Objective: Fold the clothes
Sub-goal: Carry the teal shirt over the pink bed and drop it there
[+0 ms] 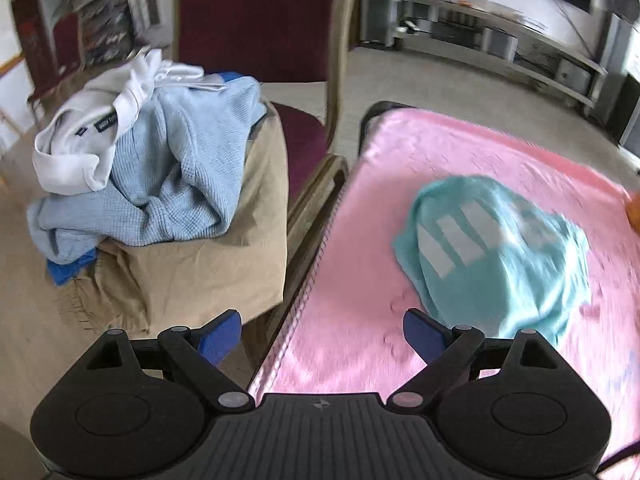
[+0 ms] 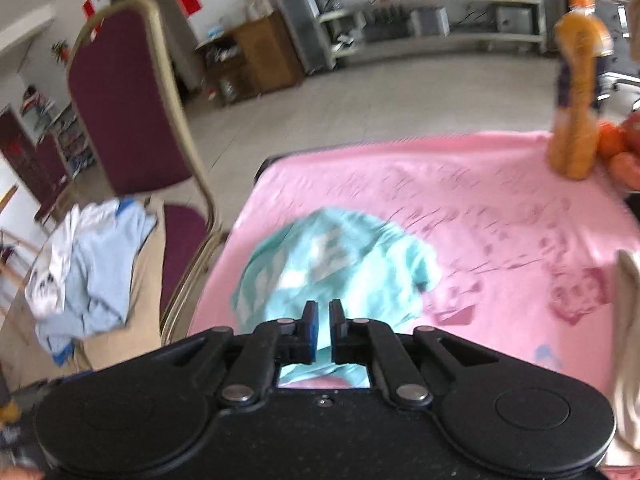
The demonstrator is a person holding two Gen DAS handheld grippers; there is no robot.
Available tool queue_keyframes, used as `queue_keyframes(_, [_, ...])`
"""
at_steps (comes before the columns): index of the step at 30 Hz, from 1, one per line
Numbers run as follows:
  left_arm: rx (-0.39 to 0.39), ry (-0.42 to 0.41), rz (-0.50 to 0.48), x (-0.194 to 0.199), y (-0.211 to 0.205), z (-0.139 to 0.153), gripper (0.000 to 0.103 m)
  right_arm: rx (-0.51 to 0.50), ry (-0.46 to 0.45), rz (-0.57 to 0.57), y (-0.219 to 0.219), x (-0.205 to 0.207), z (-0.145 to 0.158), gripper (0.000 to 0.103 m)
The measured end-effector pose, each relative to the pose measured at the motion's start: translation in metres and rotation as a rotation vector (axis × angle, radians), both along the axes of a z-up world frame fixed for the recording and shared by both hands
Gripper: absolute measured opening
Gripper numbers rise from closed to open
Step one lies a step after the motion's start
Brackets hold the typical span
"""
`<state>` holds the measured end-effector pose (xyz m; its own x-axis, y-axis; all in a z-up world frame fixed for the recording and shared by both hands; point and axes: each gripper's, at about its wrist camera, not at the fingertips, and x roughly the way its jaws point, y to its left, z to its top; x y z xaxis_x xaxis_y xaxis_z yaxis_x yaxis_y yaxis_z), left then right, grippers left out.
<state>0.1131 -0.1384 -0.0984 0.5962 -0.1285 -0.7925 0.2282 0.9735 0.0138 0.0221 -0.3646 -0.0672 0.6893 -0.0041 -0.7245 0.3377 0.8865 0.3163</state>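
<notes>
A pink-covered bench [image 1: 360, 216] beside a maroon chair [image 1: 256, 16] heaped with clothes [image 1: 168, 168] — a crumpled teal shirt [image 1: 500, 256] lies mid-bench. Left gripper [image 1: 322, 330] spread wide, empty; right gripper [image 2: 323, 312] nearly closed over the shirt — a grip cannot be told.

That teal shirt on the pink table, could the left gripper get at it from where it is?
Probably yes. The left gripper is open and empty, the teal shirt lies just ahead and to its right on the pink cloth, and nothing sits between them.
</notes>
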Motion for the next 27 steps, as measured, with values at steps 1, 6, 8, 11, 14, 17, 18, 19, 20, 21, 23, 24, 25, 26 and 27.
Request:
queue_keyframes(1, [-0.009,0.002,0.014,0.008,-0.001,0.000,0.091,0.003,0.011,0.015,0.005,0.009,-0.005,0.010])
queue_keyframes(6, [-0.081,0.016,0.007,0.045,-0.005,-0.005,0.086,0.035,0.070,0.091,0.036,0.057,-0.028,0.028])
queue_keyframes(8, [-0.108,0.012,0.002,0.050,-0.001,-0.012,0.084,0.046,0.096,0.120,0.048,0.076,-0.040,0.034])
queue_keyframes(11, [-0.152,0.057,0.010,0.059,0.011,-0.024,0.081,0.055,0.131,0.158,0.067,0.104,-0.059,0.040])
queue_keyframes(14, [-0.186,0.096,0.037,0.068,0.025,-0.030,0.079,0.078,0.145,0.154,0.077,0.132,-0.075,0.043])
queue_keyframes(17, [-0.156,0.090,0.088,0.070,0.035,-0.033,0.081,0.103,0.157,0.147,0.087,0.160,-0.092,0.042])
queue_keyframes(18, [-0.146,0.091,0.092,0.071,0.036,-0.034,0.081,0.093,0.160,0.134,0.088,0.169,-0.097,0.041])
queue_keyframes(19, [-0.144,0.098,0.088,0.072,0.036,-0.036,0.081,0.083,0.173,0.120,0.088,0.178,-0.103,0.041])
queue_keyframes(20, [-0.146,0.106,0.082,0.073,0.036,-0.037,0.081,0.064,0.199,0.106,0.089,0.186,-0.110,0.041])
queue_keyframes(21, [-0.146,0.112,0.077,0.075,0.035,-0.038,0.082,0.044,0.227,0.092,0.089,0.194,-0.118,0.041])
queue_keyframes(23, [-0.138,0.115,0.075,0.076,0.034,-0.040,0.082,0.016,0.249,0.064,0.086,0.200,-0.125,0.044])
queue_keyframes(24, [-0.133,0.115,0.073,0.076,0.033,-0.041,0.082,0.012,0.236,0.051,0.082,0.196,-0.121,0.048])
queue_keyframes(25, [-0.131,0.112,0.070,0.076,0.032,-0.041,0.083,0.007,0.223,0.037,0.079,0.193,-0.118,0.049])
queue_keyframes(26, [-0.127,0.110,0.067,0.075,0.032,-0.042,0.083,0.003,0.210,0.024,0.075,0.189,-0.115,0.044])
queue_keyframes(27, [-0.119,0.107,0.062,0.074,0.030,-0.042,0.083,-0.002,0.197,0.010,0.072,0.186,-0.112,0.018])
